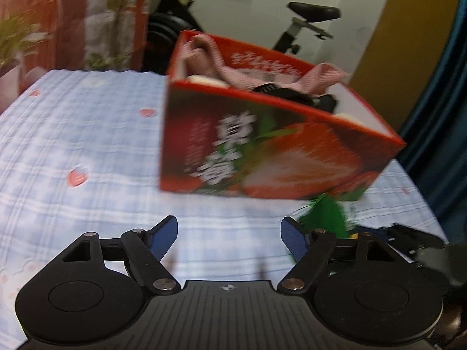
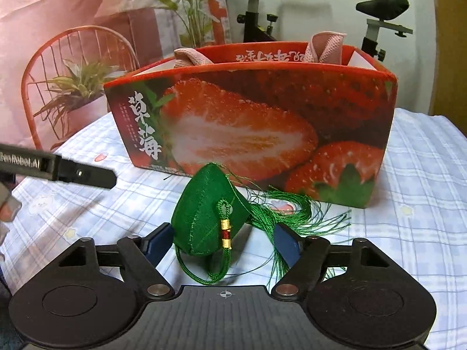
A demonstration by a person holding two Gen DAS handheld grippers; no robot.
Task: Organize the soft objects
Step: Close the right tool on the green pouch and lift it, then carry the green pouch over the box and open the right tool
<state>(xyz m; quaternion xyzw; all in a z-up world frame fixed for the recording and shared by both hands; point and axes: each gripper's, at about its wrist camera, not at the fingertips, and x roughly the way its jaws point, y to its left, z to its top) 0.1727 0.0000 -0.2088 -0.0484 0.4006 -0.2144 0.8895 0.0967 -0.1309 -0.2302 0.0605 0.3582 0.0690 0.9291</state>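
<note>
The left wrist view is smeared by motion, so the print on the strawberry box [image 1: 262,145] is unreadable, and the green sachet [image 1: 324,215] shows only as a blurred patch partly behind the left gripper's [image 1: 229,237] right finger. In the right wrist view the box's front wall hides most of the pink cloth [image 2: 327,43] and whatever lies beneath it. The left gripper [image 2: 58,169] is cut off by that picture's left edge, and the exercise bike [image 2: 262,14] by its top edge.
</note>
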